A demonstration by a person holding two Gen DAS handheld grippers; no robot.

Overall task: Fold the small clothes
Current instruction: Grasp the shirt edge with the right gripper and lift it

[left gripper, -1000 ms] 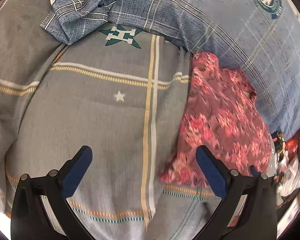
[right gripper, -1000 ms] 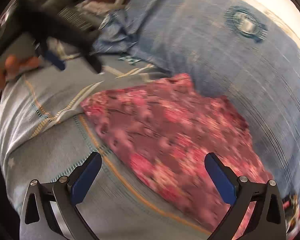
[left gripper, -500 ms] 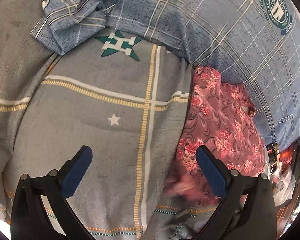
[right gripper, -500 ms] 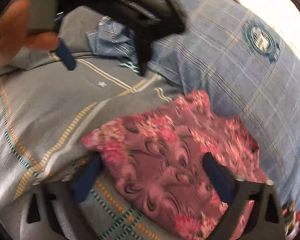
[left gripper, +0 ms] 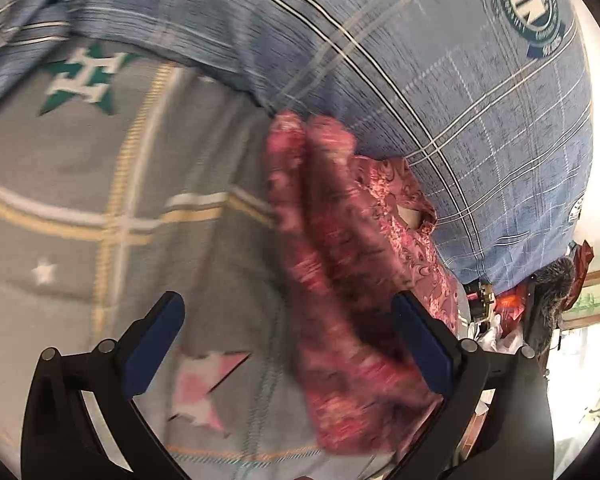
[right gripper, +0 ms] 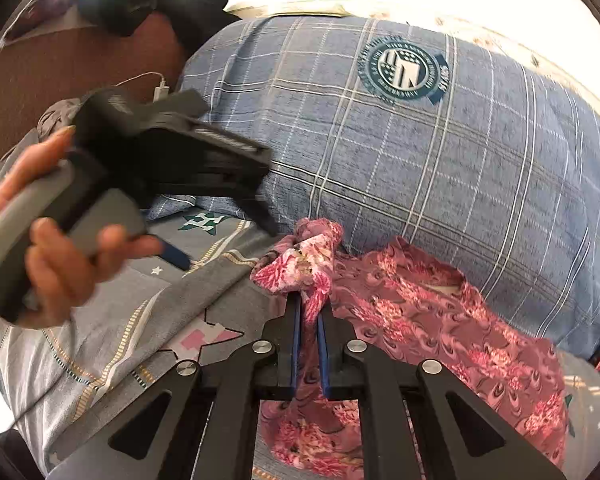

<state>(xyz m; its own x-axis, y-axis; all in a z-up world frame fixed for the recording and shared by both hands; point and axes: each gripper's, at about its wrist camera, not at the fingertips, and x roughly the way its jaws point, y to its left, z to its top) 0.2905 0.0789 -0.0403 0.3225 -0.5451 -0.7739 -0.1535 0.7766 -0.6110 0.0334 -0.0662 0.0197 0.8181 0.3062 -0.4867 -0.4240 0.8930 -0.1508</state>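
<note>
A pink floral garment (right gripper: 440, 320) lies on the bed against a blue plaid pillow (right gripper: 420, 160). My right gripper (right gripper: 308, 312) has its jaws closing tight on the garment's left edge, cloth pinched between the pads, and a bunched corner stands up above the fingertips. In the left wrist view the floral garment (left gripper: 340, 260) is blurred, its near edge raised beside the right finger. My left gripper (left gripper: 286, 304) is open with nothing between its fingers, above the grey sheet (left gripper: 100, 200). A hand holds this left gripper (right gripper: 224, 242) to the left of the lifted corner.
The grey bedsheet (right gripper: 100, 340) with yellow stripes and star prints spreads left and front. A white charger and cable (right gripper: 160, 88) lie by the brown headboard. Dark clothes and clutter (left gripper: 540, 300) sit past the bed's right edge.
My right gripper went from wide open to shut on the garment's edge and lifted it. The left gripper swung right, closer to the garment, and stayed open.
</note>
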